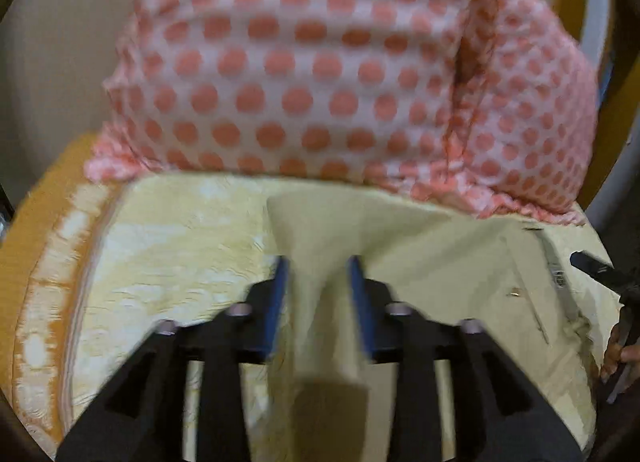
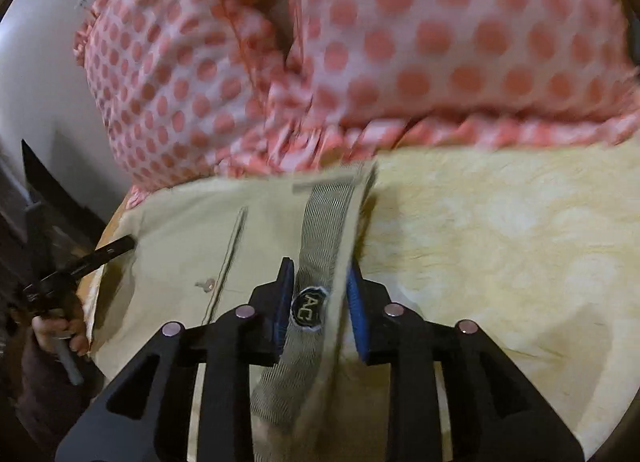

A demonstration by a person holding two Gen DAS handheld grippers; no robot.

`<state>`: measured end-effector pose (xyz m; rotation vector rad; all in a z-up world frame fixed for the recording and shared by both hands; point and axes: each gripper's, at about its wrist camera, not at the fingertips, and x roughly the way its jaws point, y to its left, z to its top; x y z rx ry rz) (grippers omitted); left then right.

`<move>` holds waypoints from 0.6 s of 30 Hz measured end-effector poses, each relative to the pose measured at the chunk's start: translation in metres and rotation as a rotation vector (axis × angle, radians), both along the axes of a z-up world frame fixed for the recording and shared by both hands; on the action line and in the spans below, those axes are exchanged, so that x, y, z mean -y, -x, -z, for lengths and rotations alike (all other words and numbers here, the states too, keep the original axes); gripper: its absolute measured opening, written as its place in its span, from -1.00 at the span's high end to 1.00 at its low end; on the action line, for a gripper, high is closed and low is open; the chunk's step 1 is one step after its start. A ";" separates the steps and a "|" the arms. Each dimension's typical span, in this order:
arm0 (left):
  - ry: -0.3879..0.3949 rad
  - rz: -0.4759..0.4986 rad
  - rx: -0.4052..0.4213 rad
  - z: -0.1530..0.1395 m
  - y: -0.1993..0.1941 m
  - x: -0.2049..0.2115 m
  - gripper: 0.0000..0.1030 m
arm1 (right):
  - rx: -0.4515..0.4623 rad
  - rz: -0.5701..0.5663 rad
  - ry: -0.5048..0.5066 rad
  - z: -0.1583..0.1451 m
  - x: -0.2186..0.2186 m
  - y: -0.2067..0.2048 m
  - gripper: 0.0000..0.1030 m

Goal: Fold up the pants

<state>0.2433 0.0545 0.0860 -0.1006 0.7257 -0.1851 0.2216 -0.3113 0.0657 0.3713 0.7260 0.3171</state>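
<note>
Beige pants (image 1: pixel 420 254) lie on a yellow patterned bedspread (image 1: pixel 168 246). My left gripper (image 1: pixel 318 274) is shut on a fold of the pants' cloth, which rises between its blue pads (image 1: pixel 280 294). In the right wrist view the pants (image 2: pixel 180 246) spread to the left, with a pocket seam and a button. My right gripper (image 2: pixel 320 282) is shut on the striped waistband (image 2: pixel 324 221), with a round dark label (image 2: pixel 306 308) between the pads. Each gripper shows at the edge of the other's view: the right one (image 1: pixel 592 268) and the left one (image 2: pixel 108 250).
Pink pillows with coral dots (image 1: pixel 304 61) lean just behind the pants, and show in the right wrist view (image 2: pixel 420 41). The bedspread (image 2: pixel 500 242) extends to the right. An orange bed edge (image 1: pixel 44 221) curves at the left. A pale wall (image 2: pixel 44 81) stands behind.
</note>
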 end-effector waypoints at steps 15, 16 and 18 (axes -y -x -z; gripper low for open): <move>0.006 0.029 -0.103 0.009 0.068 0.021 -0.72 | -0.219 0.074 -0.288 0.024 0.005 0.047 -0.93; -0.071 -0.003 -0.038 0.003 0.098 0.024 -0.88 | -0.169 0.061 -0.215 0.016 -0.006 0.070 -0.97; -0.146 -0.024 0.029 0.001 0.140 0.031 -0.96 | -0.098 0.027 -0.117 0.011 -0.028 0.106 -0.97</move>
